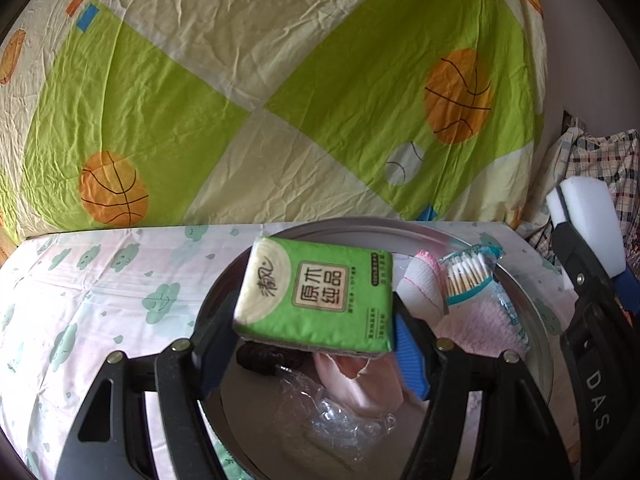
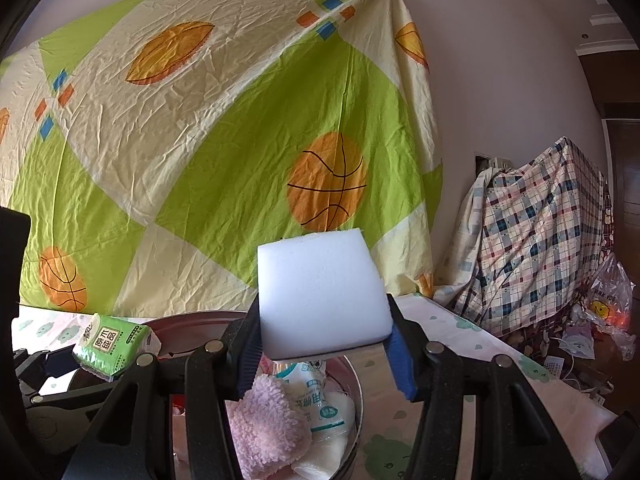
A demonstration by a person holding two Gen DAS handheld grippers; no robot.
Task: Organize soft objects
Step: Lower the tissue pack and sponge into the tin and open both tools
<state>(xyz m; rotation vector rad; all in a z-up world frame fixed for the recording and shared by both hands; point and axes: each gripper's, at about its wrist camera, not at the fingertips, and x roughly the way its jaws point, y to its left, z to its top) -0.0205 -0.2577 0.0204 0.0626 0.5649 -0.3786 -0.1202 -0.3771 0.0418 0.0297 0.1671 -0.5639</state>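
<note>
A: Where do the soft things stand?

B: Most are in the metal bowl (image 1: 536, 320) already: a pink fluffy cloth (image 2: 264, 424), a white cloth with pink trim (image 1: 424, 288), a pack of cotton swabs (image 1: 468, 276), a dark hair tie (image 1: 260, 358) and some clear plastic wrap (image 1: 328, 412).

A: And the two being carried?

B: The left claw (image 1: 314, 344) is clenched on the green tissue pack (image 1: 316, 296), held just above the bowl. The right claw (image 2: 324, 364) grips the white sponge (image 2: 322, 292), also over the bowl, toward its right side.

A: So nearly finished?

B: I'd judge so. Both items look ready to drop in. The surface (image 1: 100, 300) with its cloud-print cover shows nothing else loose in these views, though parts of it are hidden behind the claws.
</note>
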